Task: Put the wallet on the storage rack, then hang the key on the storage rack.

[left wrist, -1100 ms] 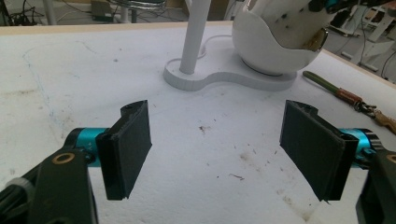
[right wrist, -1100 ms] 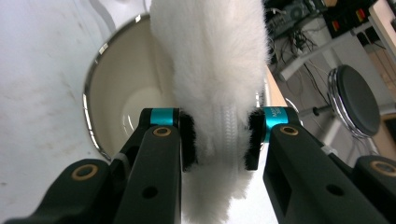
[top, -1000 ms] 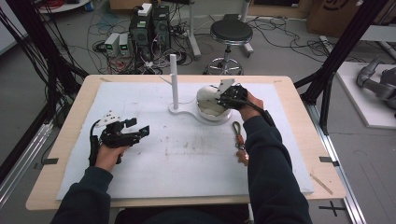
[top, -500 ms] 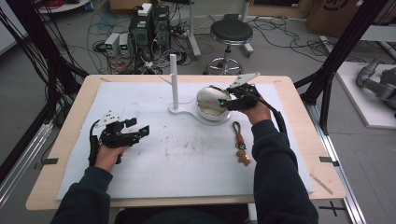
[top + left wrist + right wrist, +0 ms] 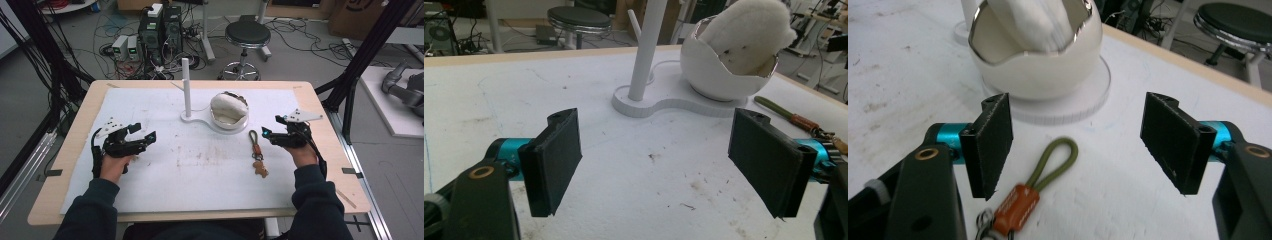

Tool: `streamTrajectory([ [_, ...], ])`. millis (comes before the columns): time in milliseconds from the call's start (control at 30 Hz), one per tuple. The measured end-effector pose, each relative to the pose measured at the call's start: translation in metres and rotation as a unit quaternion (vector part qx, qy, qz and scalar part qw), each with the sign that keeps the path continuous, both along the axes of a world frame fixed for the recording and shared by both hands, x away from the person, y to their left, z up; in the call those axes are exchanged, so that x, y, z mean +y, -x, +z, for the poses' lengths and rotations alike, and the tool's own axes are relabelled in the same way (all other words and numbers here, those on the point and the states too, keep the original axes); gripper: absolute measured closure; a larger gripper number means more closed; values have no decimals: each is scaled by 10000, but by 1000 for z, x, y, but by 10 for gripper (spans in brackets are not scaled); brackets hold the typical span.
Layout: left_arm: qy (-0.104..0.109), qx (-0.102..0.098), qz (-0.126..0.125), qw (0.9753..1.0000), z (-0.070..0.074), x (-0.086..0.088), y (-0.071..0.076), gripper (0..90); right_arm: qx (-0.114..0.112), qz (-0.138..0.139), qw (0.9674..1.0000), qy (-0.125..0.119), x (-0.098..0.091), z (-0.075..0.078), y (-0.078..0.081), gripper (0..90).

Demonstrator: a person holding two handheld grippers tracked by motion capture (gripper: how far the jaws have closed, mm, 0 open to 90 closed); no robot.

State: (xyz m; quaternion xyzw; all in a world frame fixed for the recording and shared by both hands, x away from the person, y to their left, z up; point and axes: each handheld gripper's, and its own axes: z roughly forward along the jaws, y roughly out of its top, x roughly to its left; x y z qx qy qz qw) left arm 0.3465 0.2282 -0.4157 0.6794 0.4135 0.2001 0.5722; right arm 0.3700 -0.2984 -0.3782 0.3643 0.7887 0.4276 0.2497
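Covering the wooden worktop point(image 5: 325, 165), a stained white sheet point(image 5: 200, 165) fills mid-frame; keychain point(image 5: 257, 152) lies right of centre. Stool point(image 5: 246, 35) and cables at top. Both grippers' point(image 5: 145, 135) point(image 5: 266, 134) jaws stand apart.

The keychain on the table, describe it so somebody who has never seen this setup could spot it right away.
Start at the white stand with its tall post and egg-shaped bowl near the table's far middle. Just in front of the bowl, toward the right gripper, the keychain lies flat on the white mat. It is the only small coloured thing there: an olive cord loop, an orange-brown leather tab, and a little tan figure charm.
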Motion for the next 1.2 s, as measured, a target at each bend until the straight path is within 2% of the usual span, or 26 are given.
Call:
streamTrajectory([
  [67, -26, 4, -8, 10000, 0, 0, 0, 211, 16, -94, 10000, -24, -3, -6, 6, 293],
  [100, -50, 2, -14, 10000, 0, 0, 0, 211, 52, -144, 9998, -116, -5, -10, 10, 291],
  [233, -85, 9, -55, 9999, 0, -1, 1, 211, 171, -86, 9996, -221, -6, -17, 14, 286],
  [367, -126, -10, -52, 9999, 0, -2, 0, 212, 204, -112, 9994, -248, -6, -21, 16, 274],
  [700, -56, 25, -44, 10000, -3, -2, -3, 212, 271, -147, 9992, -271, -7, -26, 19, 272],
  [767, -88, 13, -72, 9999, -2, -2, -2, 212, 324, -58, 9992, -243, -4, -29, 19, 311],
  [833, -110, -3, -63, 9999, -1, -3, -1, 213, 482, 124, 9986, -198, -1, -31, 19, 411],
  [967, -203, 31, -85, 9998, -1, -5, 0, 214, 738, 491, 9961, 4, 7, -37, 19, 523],
  [1067, -230, 28, -106, 9997, 0, -7, 2, 214, 896, 552, 9944, 124, 12, -41, 19, 564],
  [1133, -262, 39, -116, 9996, -1, -8, 2, 215, 974, 513, 9937, 195, 14, -44, 18, 583],
  [1167, -274, 49, -134, 9995, -1, -9, 1, 216, 1085, 479, 9927, 241, 16, -47, 16, 600],
  [1200, -291, 62, -131, 9995, -2, -9, 1, 216, 1085, 479, 9927, 241, 16, -47, 16, 600],
])
